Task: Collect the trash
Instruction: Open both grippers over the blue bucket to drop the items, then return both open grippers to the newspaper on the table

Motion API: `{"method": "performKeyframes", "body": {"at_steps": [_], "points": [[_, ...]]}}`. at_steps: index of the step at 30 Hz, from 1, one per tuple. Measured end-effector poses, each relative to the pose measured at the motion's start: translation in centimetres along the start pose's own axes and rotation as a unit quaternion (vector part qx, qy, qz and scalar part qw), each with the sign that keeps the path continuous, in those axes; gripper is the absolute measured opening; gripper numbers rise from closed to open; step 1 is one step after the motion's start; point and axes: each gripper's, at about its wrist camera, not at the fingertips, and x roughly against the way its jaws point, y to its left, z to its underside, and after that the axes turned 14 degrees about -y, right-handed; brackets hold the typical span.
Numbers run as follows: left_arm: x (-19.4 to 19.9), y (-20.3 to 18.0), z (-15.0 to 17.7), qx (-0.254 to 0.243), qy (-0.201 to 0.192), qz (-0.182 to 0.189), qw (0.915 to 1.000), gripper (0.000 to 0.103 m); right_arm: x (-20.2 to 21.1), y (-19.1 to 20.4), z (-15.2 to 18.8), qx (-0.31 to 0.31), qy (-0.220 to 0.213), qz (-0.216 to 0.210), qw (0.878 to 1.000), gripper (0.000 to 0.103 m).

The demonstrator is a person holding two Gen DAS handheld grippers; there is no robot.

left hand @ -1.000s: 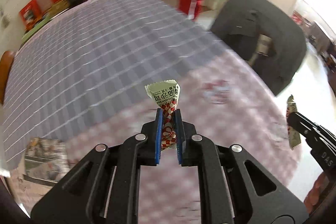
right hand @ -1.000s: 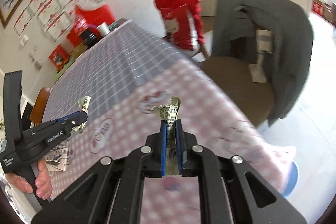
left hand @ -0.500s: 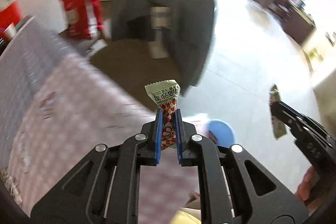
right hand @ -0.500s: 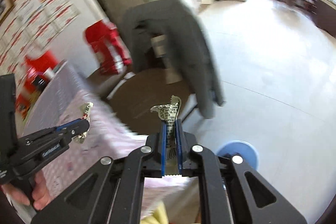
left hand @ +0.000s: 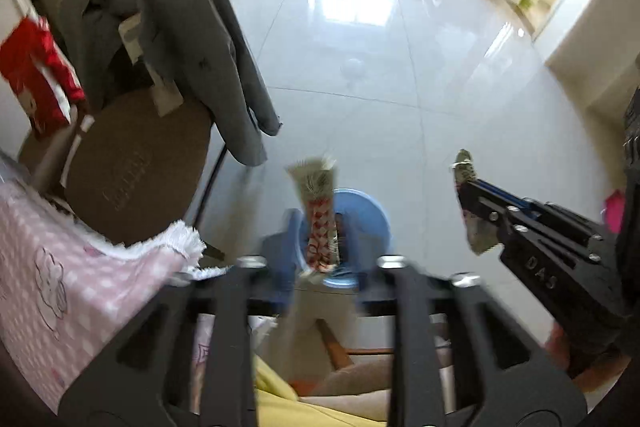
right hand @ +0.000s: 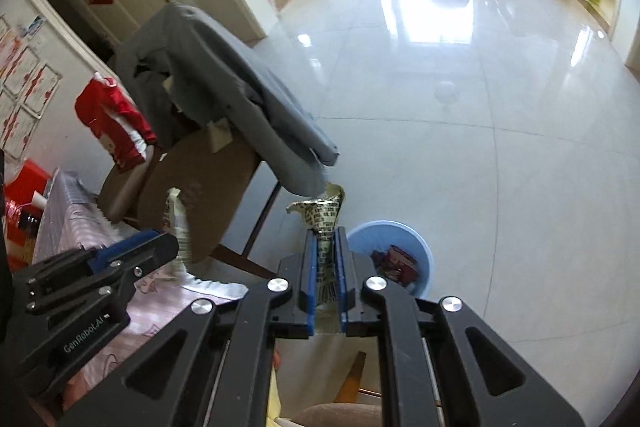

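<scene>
In the left wrist view, the left tongs [left hand: 322, 247] are seen at the lower centre of the frame with their blue pads blurred and spreading apart; their jaws are opening. Between them a candy wrapper [left hand: 318, 215] is seen upright, free of the pads as far as the blur allows. Its upper part is pale green with a crimped, serrated top edge, and its lower part is patterned in red and white diamonds. Directly behind it, on the pale tiled floor [left hand: 380, 67], a round light-blue bin [left hand: 372, 219] is seen.

In the right wrist view, the right tongs [right hand: 325, 267] are pressed together on a second wrapper [right hand: 322, 217], pinched at its middle. That wrapper is crumpled, pale yellow-green with rows of dark print, and its torn top flares above the pads. The blue bin is shown just right of the tongs, at the lower centre, with red and dark wrappers [right hand: 394, 259] lying inside it.

At the left of both frames a chair [left hand: 132, 163] with a round brown seat is draped with a grey jacket [left hand: 180, 27]. At the lower left, the surface [left hand: 60, 267] is covered by a pink checked cloth with a white fringed edge.
</scene>
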Motion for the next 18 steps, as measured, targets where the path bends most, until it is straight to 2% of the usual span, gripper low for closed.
{"method": "performKeyframes", "body": {"at_steps": [1,6,8,9,10,11,12,18], "points": [[0.0,-0.1,0.0,-0.001,-0.005,-0.001,1.0000,0.073,-0.2,-0.1,0.1,-0.002,0.002,0.002,1.000,0.009],[1.2,1.0,0.4,0.007,-0.025,-0.013,0.9996,0.073,-1.3,0.3,1.1,0.009,0.017,0.007,1.000,0.009],[1.4,1.9,0.6,0.017,-0.024,-0.019,0.9994,0.073,-2.0,0.8,1.5,0.019,0.026,0.015,0.999,0.013],[1.7,2.5,0.7,0.024,-0.024,-0.022,0.9992,0.073,-2.2,1.1,1.6,0.028,0.027,0.028,0.999,0.025],[1.9,2.8,0.9,0.027,-0.026,-0.026,0.9990,0.073,-2.6,1.6,1.8,0.038,0.031,0.044,0.998,0.055],[2.2,3.1,1.0,0.029,-0.027,-0.031,0.9987,0.073,-2.8,1.7,1.9,0.040,0.033,0.051,0.997,0.071],[2.5,3.6,1.2,0.030,-0.029,-0.035,0.9985,0.073,-3.0,1.9,2.0,0.038,0.032,0.055,0.997,0.080],[3.8,5.7,2.0,0.049,-0.035,-0.040,0.9974,0.073,-2.2,3.7,2.2,0.054,0.017,0.056,0.997,0.080]]}}
